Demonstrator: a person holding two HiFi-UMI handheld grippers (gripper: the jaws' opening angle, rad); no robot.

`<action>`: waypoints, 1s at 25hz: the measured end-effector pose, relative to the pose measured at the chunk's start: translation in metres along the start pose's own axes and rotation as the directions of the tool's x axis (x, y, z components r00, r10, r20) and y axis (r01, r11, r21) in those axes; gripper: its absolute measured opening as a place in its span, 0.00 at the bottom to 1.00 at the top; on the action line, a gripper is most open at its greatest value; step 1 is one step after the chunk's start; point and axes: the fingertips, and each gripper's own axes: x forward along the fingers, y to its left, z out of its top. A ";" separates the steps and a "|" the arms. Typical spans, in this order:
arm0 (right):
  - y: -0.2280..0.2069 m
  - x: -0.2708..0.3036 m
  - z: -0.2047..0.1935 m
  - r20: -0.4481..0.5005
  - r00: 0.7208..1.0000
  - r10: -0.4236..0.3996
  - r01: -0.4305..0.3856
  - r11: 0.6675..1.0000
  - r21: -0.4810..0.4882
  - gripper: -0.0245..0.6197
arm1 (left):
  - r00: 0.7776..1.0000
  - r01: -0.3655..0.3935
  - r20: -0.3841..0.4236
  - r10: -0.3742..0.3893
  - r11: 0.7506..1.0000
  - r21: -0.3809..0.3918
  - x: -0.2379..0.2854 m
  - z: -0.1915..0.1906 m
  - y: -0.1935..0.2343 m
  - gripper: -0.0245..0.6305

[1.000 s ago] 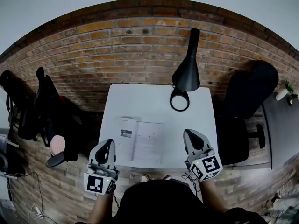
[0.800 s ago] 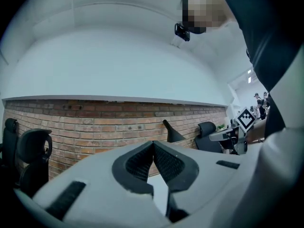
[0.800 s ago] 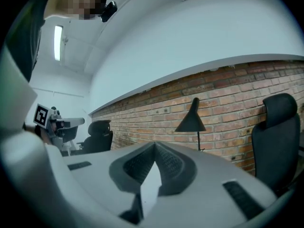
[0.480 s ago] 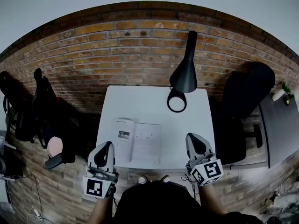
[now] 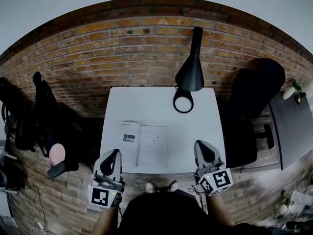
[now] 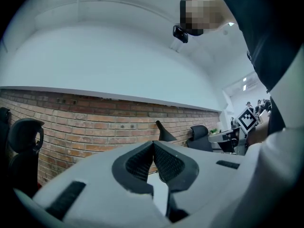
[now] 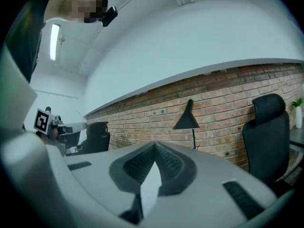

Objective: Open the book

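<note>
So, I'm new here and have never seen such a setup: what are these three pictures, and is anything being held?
There is no robot. A person holds a tool in each hand, the left gripper and the right gripper, each with two jaws and a marker cube. The picture from above comes from a camera on the person's head. The other two come from cameras riding on the grippers, each looking along its own jaws. On the white table an open book lies and a black lamp stands. Both pairs of jaws are shut with nothing between them, near the table's front edge and not touching the book.
</note>
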 end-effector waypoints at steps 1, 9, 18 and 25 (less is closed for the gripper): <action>0.001 -0.002 0.002 0.009 1.000 -0.004 0.004 1.000 0.000 0.06 | 1.000 0.003 -0.001 -0.003 1.000 0.000 0.000 0.000 0.001 0.07; 0.003 -0.018 0.006 0.040 0.999 -0.026 0.026 1.000 0.002 0.06 | 0.998 0.051 0.032 -0.052 0.999 0.014 0.005 0.011 -0.013 0.07; 0.021 -0.019 0.010 0.044 0.998 0.052 -0.049 0.997 -0.060 0.06 | 0.998 0.053 0.043 -0.053 0.998 0.022 0.000 0.021 -0.018 0.07; 0.030 -0.017 0.001 0.021 0.996 0.085 -0.084 0.995 -0.045 0.06 | 0.999 0.032 0.023 -0.032 0.999 0.003 -0.005 0.012 -0.014 0.07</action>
